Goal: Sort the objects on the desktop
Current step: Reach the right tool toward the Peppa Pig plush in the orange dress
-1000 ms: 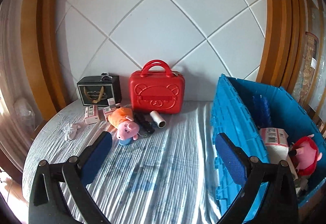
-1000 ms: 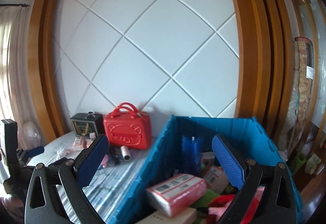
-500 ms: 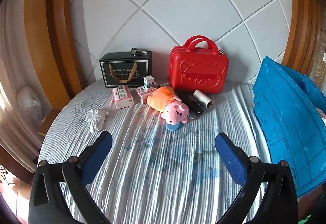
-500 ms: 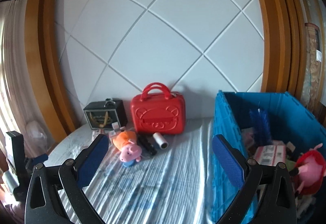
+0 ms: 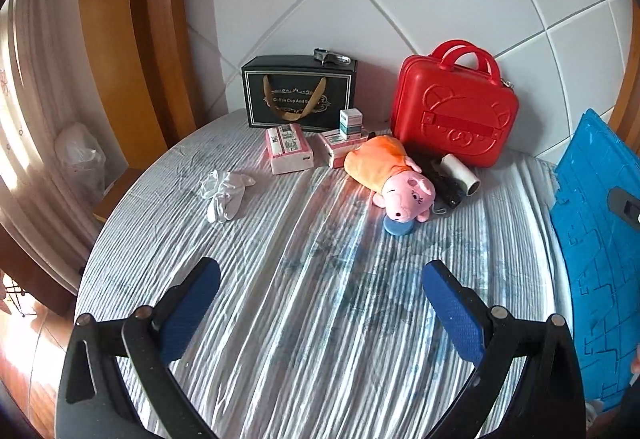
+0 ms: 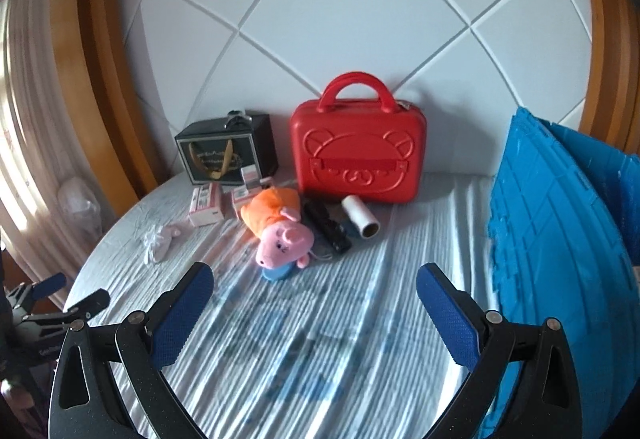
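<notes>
The plush pig is seen lying on the worktop above the centre of both frames, ahead of both spread, empty tongs, its long axis running from upper left to lower right.

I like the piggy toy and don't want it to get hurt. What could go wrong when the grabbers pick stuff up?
The pig plush lies against the black item and the white roll, so grabbing it might drag them or send the roll rolling. Its head rests over a blue disc that could get knocked. Both the left gripper and right gripper are open and empty.
</notes>
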### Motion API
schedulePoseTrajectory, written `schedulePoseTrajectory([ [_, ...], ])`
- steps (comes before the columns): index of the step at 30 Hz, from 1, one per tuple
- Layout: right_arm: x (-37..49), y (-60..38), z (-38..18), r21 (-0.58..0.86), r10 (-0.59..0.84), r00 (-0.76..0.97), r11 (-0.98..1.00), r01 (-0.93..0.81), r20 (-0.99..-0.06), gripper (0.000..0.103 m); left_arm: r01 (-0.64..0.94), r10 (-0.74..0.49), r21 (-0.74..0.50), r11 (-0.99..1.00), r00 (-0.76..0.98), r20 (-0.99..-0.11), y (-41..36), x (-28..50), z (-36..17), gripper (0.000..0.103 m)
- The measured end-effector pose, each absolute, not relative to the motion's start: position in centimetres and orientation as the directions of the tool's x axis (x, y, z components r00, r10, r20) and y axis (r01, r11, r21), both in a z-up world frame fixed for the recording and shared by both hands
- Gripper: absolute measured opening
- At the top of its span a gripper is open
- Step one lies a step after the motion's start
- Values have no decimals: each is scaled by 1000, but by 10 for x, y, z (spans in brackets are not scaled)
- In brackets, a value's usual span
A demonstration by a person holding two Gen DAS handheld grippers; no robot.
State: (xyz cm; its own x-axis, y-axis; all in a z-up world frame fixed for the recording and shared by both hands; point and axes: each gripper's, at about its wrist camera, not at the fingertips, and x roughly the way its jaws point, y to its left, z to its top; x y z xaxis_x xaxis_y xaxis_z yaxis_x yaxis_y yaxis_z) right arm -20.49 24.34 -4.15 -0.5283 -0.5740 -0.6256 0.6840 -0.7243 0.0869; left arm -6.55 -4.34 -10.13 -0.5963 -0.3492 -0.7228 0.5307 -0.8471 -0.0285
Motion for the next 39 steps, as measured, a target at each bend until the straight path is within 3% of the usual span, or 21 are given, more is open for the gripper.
schedulePoseTrajectory([
  [6, -230, 214, -74, 107, -530, -483, -743, 661, -697, 103, 531, -331, -40, -847, -584, -741, -83, -88, -115, 103],
  [19, -273, 86, -172, 150, -395, -432, -854, 499, -811, 103, 305, -207, 27, -952, -575, -791, -156, -182, -187, 103],
  [28, -316, -2, -243, 113, -343, -385, -853, 510, -857, 103, 274, -187, 36, -961, -547, -816, -191, -254, -242, 103],
  [33, -339, -7, -272, 52, -278, -375, -857, 512, -885, 98, 260, -173, 33, -965, -536, -826, -193, -281, -263, 103],
  [39, -372, 63, -263, -24, -196, -490, -913, 406, -849, 101, 191, -122, 16, -981, -561, -818, -172, -305, -262, 103],
])
